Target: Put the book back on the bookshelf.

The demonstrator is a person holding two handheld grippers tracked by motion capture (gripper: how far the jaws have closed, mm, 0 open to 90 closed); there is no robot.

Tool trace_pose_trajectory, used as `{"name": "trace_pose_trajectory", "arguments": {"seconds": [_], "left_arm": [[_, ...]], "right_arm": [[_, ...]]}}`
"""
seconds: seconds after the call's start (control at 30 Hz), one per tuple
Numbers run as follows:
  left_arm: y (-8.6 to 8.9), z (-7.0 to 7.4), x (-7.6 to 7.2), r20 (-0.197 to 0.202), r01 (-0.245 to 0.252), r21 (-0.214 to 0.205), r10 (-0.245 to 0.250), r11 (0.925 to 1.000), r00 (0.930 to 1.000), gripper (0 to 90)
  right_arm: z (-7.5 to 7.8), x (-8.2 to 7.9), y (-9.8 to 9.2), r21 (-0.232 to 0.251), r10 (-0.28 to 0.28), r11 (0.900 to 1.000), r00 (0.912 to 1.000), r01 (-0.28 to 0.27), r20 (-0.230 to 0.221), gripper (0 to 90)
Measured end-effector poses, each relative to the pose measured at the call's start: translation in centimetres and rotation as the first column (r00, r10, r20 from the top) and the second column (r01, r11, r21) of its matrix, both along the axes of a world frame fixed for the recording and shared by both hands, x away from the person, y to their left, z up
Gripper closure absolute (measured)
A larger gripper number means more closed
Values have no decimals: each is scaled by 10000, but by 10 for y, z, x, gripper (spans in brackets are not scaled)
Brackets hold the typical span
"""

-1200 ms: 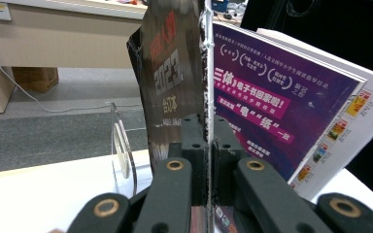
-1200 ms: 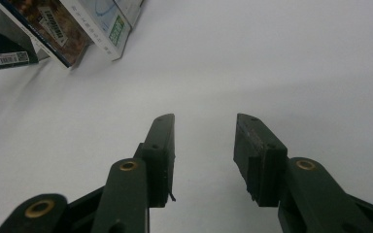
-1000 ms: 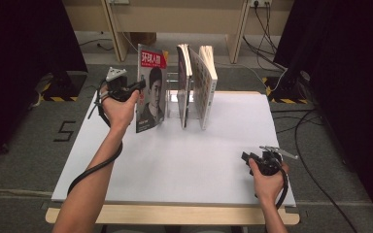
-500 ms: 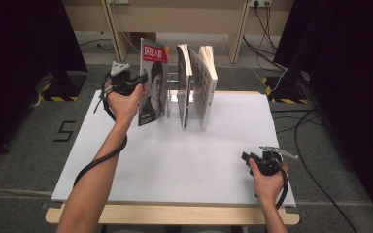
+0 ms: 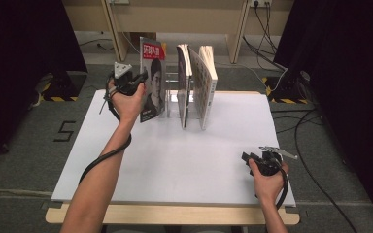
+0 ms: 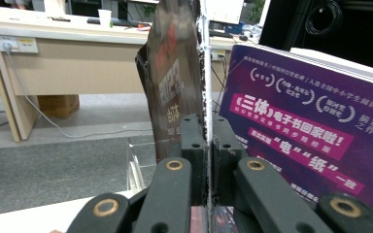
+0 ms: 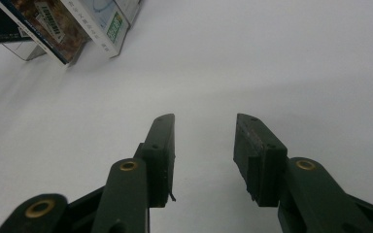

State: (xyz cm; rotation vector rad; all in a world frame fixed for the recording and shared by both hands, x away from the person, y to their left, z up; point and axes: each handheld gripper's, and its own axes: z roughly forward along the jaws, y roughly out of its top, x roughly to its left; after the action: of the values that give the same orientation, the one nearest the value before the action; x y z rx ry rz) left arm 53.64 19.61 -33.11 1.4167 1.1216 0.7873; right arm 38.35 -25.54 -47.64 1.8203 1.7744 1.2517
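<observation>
The left gripper [image 5: 138, 82] pinches the edge of a magazine [image 5: 153, 77], its jaws clamped tight on the thin pages at the far left of the white table [image 5: 175, 160]; just right of it, two books [image 5: 196, 82] lean in a clear rack [image 5: 172, 97]. The magazine stands upright, a portrait and red title block on its cover; the right gripper [image 7: 204, 141] rests near the table's front edge, jaws apart and holding nothing.

Three upright books: one magazine [image 5: 152, 80], two thicker books [image 5: 184, 85] [image 5: 207, 85], one clear stand [image 5: 173, 99], two grippers [image 5: 137, 81] [image 5: 246, 158], one white board [image 5: 175, 155]
</observation>
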Motion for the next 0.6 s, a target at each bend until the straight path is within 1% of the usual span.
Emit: {"name": "trace_pose_trajectory", "arguments": {"seconds": [0.03,0.07,0.17,0.2,0.3,0.37,0.47,0.5,0.6], "left_arm": [[0,0,-1,38,-11,102,11,9999,10000,864],[1,-1,-4,119,-52,280,49,9996,9999,863],[7,-6,-13,249,-178,449,167,9988,9996,862],[10,-9,-17,326,-216,573,198,9981,9993,862],[16,-16,-31,427,-263,775,231,9966,9988,859],[20,-23,-42,536,-328,1067,272,9938,9982,856],[28,-33,-57,450,-315,1181,264,9925,9986,849],[30,-36,-62,407,-286,1231,237,9920,9989,847],[36,-45,-74,258,-177,1228,146,9923,9996,845]], "right_arm": [[0,0,0,-70,-14,10000,10000,14,12,600],[1,0,1,26,-30,10000,10000,30,-28,600],[1,0,1,22,-14,10000,10000,14,-28,600],[1,-1,1,8,4,10000,10000,-4,-53,600],[0,0,2,-34,87,10000,9999,-87,-54,600],[0,0,3,0,68,10000,9999,-68,-100,600],[1,-1,3,-82,102,9999,9999,-103,-64,600],[1,-1,4,-3,114,9999,9999,-114,-93,600],[0,0,4,-7,123,9999,9999,-123,-118,600]]}}
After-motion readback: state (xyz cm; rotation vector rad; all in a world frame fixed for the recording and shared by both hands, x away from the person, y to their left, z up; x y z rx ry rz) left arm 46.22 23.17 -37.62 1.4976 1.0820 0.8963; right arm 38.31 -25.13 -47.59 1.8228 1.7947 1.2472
